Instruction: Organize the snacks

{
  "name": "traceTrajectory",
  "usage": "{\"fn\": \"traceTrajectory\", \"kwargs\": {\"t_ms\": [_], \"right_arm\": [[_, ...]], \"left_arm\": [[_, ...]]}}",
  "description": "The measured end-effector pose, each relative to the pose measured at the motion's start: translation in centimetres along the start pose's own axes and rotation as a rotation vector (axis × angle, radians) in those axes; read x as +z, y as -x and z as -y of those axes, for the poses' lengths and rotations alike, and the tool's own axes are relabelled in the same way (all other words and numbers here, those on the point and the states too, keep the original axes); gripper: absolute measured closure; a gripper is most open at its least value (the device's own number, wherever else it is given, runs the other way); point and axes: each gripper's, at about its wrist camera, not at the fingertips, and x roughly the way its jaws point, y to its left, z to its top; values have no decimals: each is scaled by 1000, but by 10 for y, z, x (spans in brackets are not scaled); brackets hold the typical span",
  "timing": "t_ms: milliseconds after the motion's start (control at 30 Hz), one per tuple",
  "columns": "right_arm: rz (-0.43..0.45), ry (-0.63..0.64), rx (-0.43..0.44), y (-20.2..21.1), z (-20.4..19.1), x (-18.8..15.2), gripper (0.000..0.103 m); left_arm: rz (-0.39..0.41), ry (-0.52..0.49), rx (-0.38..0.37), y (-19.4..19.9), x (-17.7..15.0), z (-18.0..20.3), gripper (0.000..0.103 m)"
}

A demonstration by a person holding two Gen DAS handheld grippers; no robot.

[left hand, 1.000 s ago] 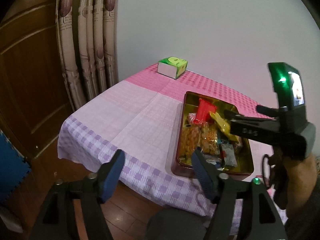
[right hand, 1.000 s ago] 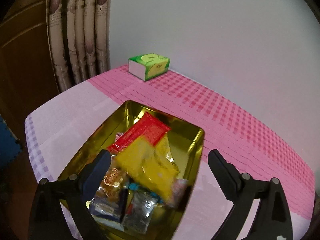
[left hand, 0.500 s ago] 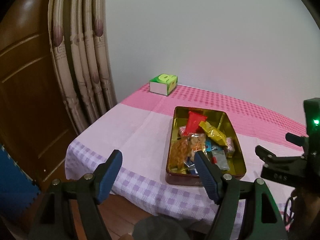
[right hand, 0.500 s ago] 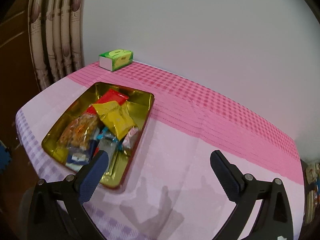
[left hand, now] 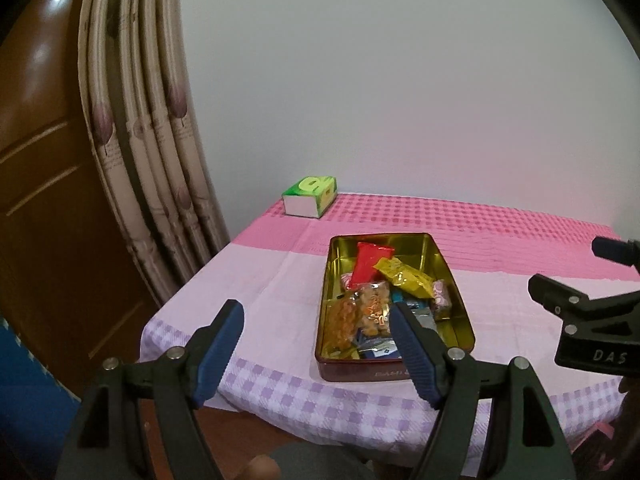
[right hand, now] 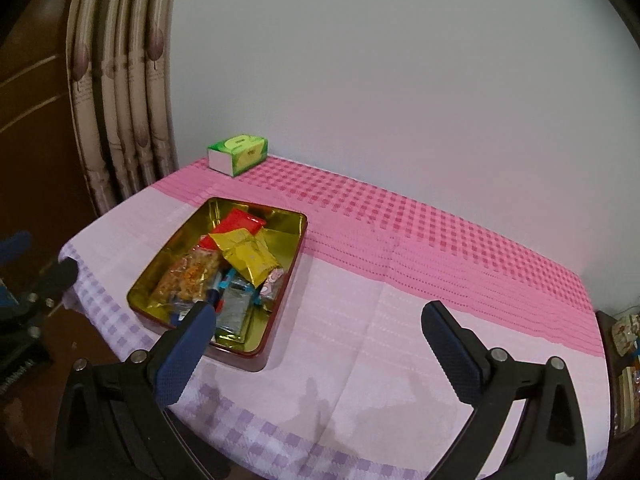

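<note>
An open gold tin (left hand: 456, 280) with a dark red outside sits on the pink and lilac tablecloth, near the front edge. Inside lie a red packet (left hand: 370, 266), a yellow packet (left hand: 406, 278), an orange snack bag (left hand: 360, 312) and several small wrapped sweets. My left gripper (left hand: 316, 312) hangs open in front of the tin's left front corner, with nothing between its fingers. In the right wrist view the tin (right hand: 298, 240) lies to the left of my right gripper (right hand: 320, 314), which stands wide open over bare cloth and holds nothing.
A green tissue box (left hand: 310, 196) stands at the table's far left corner by the white wall. A folded curtain (left hand: 152, 160) and a brown wooden door (left hand: 48, 200) lie to the left. A shelf with small items (right hand: 624, 340) shows past the table's right end.
Both grippers have drawn back and up from the tin, which looks smaller now. The right gripper was right over the snacks and has shifted right, over bare cloth.
</note>
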Motion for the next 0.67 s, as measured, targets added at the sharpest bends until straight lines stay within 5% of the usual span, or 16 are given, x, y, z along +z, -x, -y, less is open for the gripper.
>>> {"fn": "traceTrajectory", "kwargs": {"t_ms": [667], "right_arm": [[4, -5, 11, 6, 1, -2, 1]], "left_arm": [[19, -6, -4, 4, -4, 5, 19]]}}
